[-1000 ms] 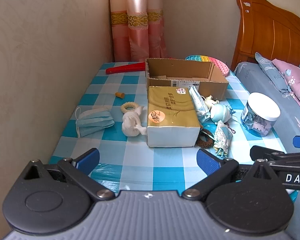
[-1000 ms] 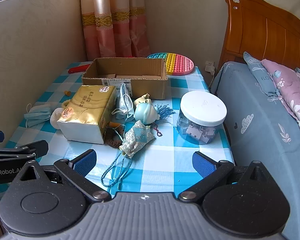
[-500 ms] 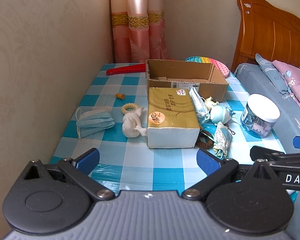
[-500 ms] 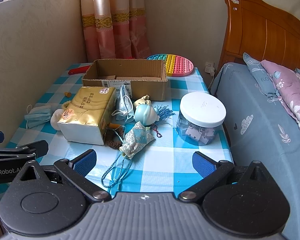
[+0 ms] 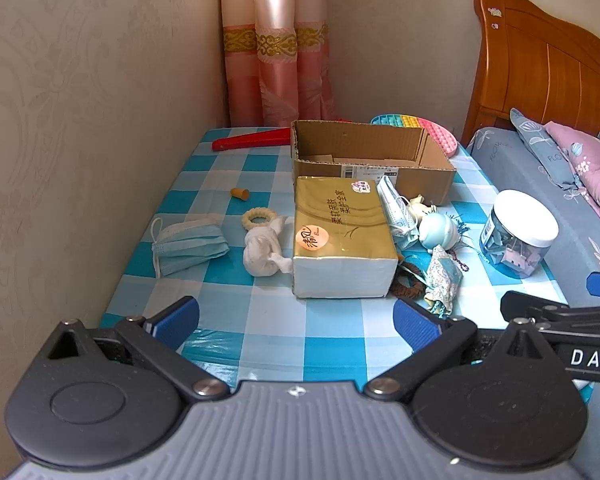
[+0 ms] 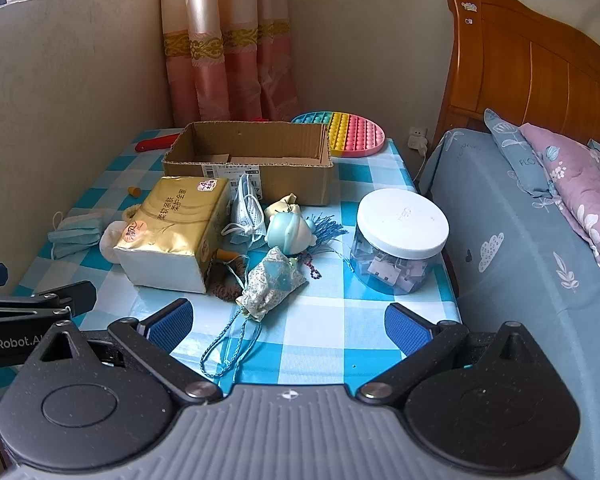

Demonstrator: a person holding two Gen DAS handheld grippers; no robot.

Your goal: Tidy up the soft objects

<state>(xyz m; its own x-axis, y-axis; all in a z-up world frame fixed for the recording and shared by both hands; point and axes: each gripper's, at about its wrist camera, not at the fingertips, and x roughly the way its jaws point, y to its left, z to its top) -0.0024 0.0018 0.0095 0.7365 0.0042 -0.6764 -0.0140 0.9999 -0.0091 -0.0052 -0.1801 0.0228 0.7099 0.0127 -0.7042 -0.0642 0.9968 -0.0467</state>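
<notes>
Two grippers, both spread wide, both empty, both short of the table's near edge.

Left wrist view: left gripper (image 5: 296,320) has its blue pads far apart, touching nothing. Ahead lies the checked tablecloth (image 5: 276,332). A gold tissue pack (image 5: 340,236) sits mid-table, just in front of an open cardboard box (image 5: 370,162). Left of the pack: a white cloth bundle (image 5: 265,254) touching a pale ring (image 5: 257,218), then a folded blue face mask (image 5: 188,246) lying flat, apart from the bundle. A small orange stopper (image 5: 239,193) and a red flat item (image 5: 252,141) lie farther back. The right gripper's fingers enter at the right edge.

Right wrist view: right gripper (image 6: 288,324) likewise wide open, holding nothing. This view shows plainly what the other half hides: a floral fabric pouch (image 6: 271,282) with blue cords trailing toward the camera, a brown braided ring (image 6: 226,280) against the pack's corner, a second mask (image 6: 246,210) leaning on the pack, a pale blue round toy (image 6: 290,232) with a blue tassel, and a clear jar (image 6: 398,242) with a white lid. A rainbow bubble mat (image 6: 350,132) lies behind the box. The first mask and the bundle are mostly hidden behind the pack here. A bed (image 6: 520,240) adjoins the table's right side.
</notes>
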